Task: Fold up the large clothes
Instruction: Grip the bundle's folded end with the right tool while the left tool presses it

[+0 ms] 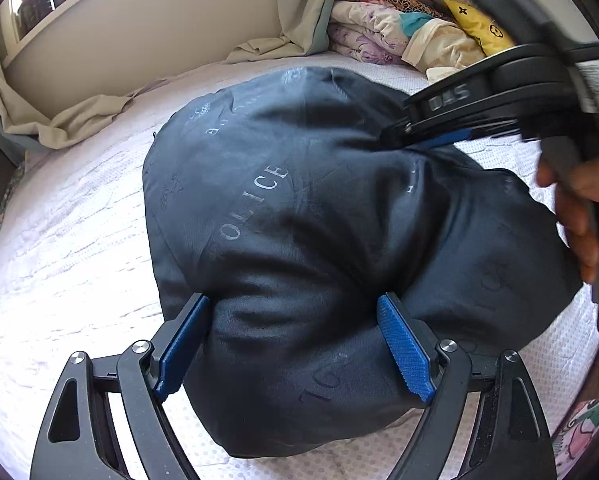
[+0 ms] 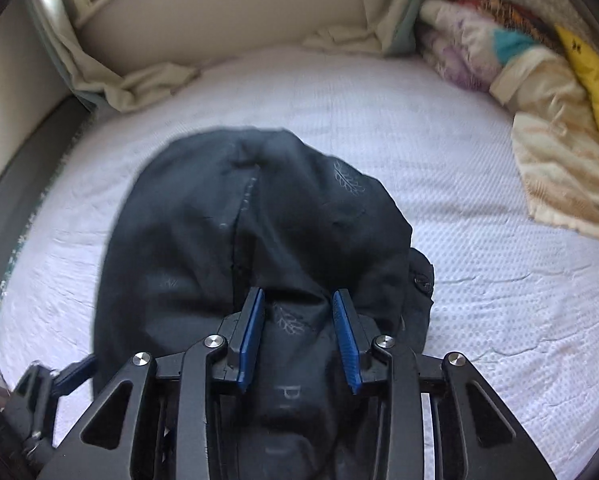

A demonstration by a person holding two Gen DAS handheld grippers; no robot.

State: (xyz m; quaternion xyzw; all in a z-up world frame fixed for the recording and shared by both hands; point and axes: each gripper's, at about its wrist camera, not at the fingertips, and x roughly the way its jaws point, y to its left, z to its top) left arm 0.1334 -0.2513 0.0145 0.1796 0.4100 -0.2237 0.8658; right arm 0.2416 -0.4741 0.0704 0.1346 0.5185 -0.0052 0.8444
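A: What is the biggest thing in front of you?

B: You are looking down at a bed (image 1: 79, 216) with a pale, textured cover. Along its far edge lies a crumpled beige sheet (image 1: 83, 120), and in the far right corner sits a pile of folded blankets (image 1: 395, 28), patterned in lilac, cream and yellow.

A: Where is the garment?

B: The dark garment (image 1: 299, 208), faintly printed with the word POLICE and small leaf motifs, lies bunched in the middle of the bed, directly under both of your tools.

A: How is your left tool (image 1: 295, 344) set?

B: Its blue pads stand wide, one on each side of a thick bulging fold at the garment's near edge. The cloth fills the gap and both pads touch it, so it is clamped on that fold.

A: And your right tool (image 2: 299, 336)?

B: Its jaws stand narrower, with a ridge of cloth between the pads; the picture is blurred, and you cannot tell whether they press it. Your hand (image 1: 575, 216) shows at the left view's right edge.
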